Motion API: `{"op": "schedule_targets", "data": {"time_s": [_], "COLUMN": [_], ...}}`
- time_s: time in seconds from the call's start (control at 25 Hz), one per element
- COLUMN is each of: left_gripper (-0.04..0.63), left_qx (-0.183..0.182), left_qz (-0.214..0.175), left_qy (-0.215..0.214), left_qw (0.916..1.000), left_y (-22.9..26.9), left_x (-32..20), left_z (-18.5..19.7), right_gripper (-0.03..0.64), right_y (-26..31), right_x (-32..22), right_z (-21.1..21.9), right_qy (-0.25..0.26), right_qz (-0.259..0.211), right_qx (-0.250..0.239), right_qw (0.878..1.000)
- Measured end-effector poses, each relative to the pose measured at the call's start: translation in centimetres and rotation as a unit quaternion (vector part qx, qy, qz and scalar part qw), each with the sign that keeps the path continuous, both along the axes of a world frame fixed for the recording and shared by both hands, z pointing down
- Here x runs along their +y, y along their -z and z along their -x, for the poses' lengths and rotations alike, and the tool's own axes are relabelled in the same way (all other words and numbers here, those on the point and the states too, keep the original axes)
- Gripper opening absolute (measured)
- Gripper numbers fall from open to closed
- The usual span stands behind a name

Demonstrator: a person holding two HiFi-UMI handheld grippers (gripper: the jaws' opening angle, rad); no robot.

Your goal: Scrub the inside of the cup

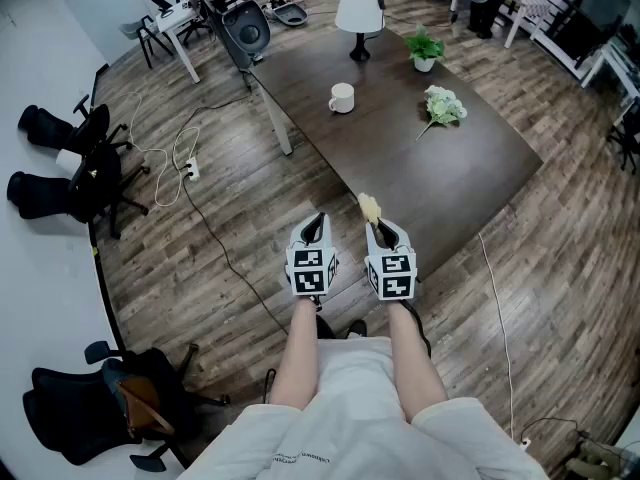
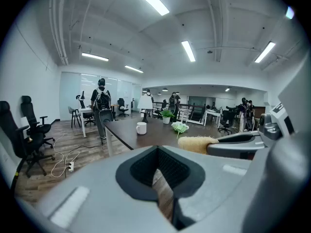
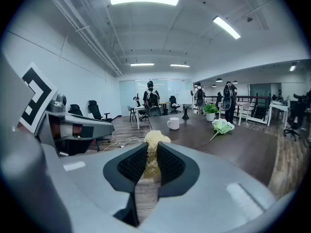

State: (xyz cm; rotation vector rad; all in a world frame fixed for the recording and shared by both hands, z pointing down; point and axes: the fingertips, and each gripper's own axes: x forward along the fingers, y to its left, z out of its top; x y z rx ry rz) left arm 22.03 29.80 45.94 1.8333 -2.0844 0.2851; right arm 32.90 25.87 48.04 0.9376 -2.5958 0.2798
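A dark table fills the far right of the wood floor, with its near corner just ahead of the two grippers. Black office chairs stand along the left wall, well apart from the table.

On the table's far end stands a white lamp, and to its right a small potted plant. A bunch of pale flowers lies nearer, on the right part of the table.

The left gripper and the right gripper are held side by side over the floor at the near edge of the table, both pointing away from the person. The left gripper's jaws are pressed together with nothing between them.

The white cup stands upright on the far left part of the table, near the lamp and left of the flowers, well apart from both grippers. In the right gripper view the cup sits ahead and slightly right of the jaws.

The right gripper's jaws pinch a yellowish fibrous scrubber, whose tuft sticks out past the jaw tips.
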Motion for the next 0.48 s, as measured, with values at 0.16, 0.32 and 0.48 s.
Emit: {"op": "schedule_targets", "data": {"time_s": [0.16, 0.32, 0.48], "left_gripper": [0.0, 0.0, 0.0], "left_qx": [-0.003, -0.009, -0.003], "left_qz": [0.0, 0.005, 0.008], "left_qy": [0.003, 0.003, 0.011], "left_qw": [1.0, 0.9999, 0.9999], "left_y": [-0.1, -0.1, -0.7], "left_x": [-0.3, -0.6, -0.8], "left_z": [0.0, 0.4, 1.9], "right_gripper": [0.075, 0.075, 0.077], "right_y": [0.4, 0.5, 0.3], "right_x": [-0.6, -1.5, -2.0], "right_z": [0.3, 0.4, 1.3], "right_qy": [0.006, 0.002, -0.001], "right_qz": [-0.008, -0.007, -0.003], "right_qx": [-0.005, -0.01, -0.013], "right_qw": [1.0, 1.0, 1.0]}}
